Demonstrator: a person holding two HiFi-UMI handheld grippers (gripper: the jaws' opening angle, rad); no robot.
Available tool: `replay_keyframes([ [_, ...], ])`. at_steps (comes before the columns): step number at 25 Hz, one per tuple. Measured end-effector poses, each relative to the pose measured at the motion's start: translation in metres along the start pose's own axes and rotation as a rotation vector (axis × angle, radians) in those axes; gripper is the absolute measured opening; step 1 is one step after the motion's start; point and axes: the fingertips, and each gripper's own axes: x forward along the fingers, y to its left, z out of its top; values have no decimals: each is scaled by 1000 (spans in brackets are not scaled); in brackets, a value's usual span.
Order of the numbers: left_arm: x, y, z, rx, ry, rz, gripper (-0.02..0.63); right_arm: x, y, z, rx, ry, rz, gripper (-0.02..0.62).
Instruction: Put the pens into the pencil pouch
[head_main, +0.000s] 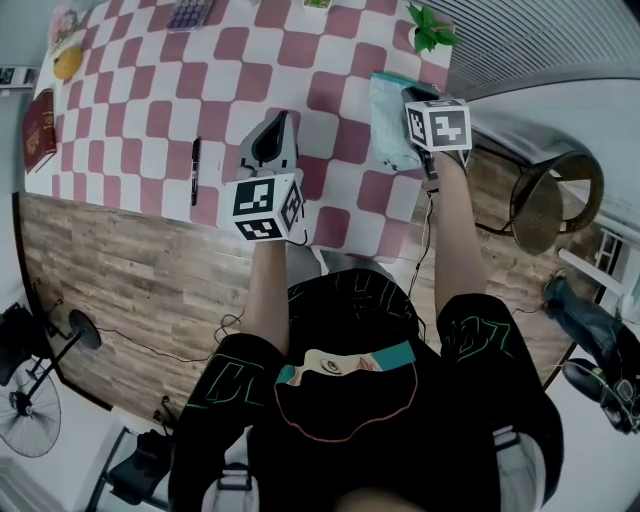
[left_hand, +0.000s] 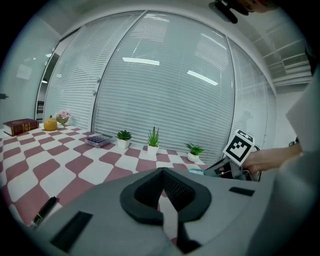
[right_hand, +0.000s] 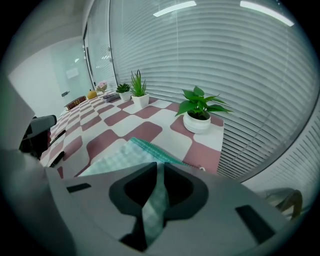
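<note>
A teal checked pencil pouch (head_main: 385, 120) lies near the table's right edge, its zip side (right_hand: 150, 147) facing a potted plant. My right gripper (head_main: 412, 97) hangs tilted down just over it. The jaws stand a narrow slit apart (right_hand: 160, 167), and the pouch fabric shows through the gap without being pinched. One black pen (head_main: 195, 170) lies on the checked cloth left of my left gripper (head_main: 283, 122). That gripper is shut and empty (left_hand: 162, 171), with the pen (left_hand: 44, 210) low at its left. The right gripper view also catches a dark pen (right_hand: 57, 159) at far left.
A red-and-white checked cloth covers the table (head_main: 140, 110). At its back stand three small potted plants (left_hand: 153, 137), a calculator (left_hand: 98, 140), a dark red book (head_main: 40, 130) and an orange fruit (head_main: 67, 62). A chair (head_main: 545, 205) stands right of the table and a fan (head_main: 30, 410) on the floor.
</note>
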Motion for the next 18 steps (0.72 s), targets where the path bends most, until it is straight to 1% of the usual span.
replay_keyframes([
  [2,2,0,0,0,2,-2,-4,1,1,0,3,4,0,46],
  [7,4,1,0,-2,4,-6,-3,5,5,1,26,25,12,119],
  [12,4,5,-1,-3,5,-7,-3,7,10,2,41,35,27,158],
  [18,4,4,-1,-4,6,-15,-3,8,11,0,11,62,0,161],
])
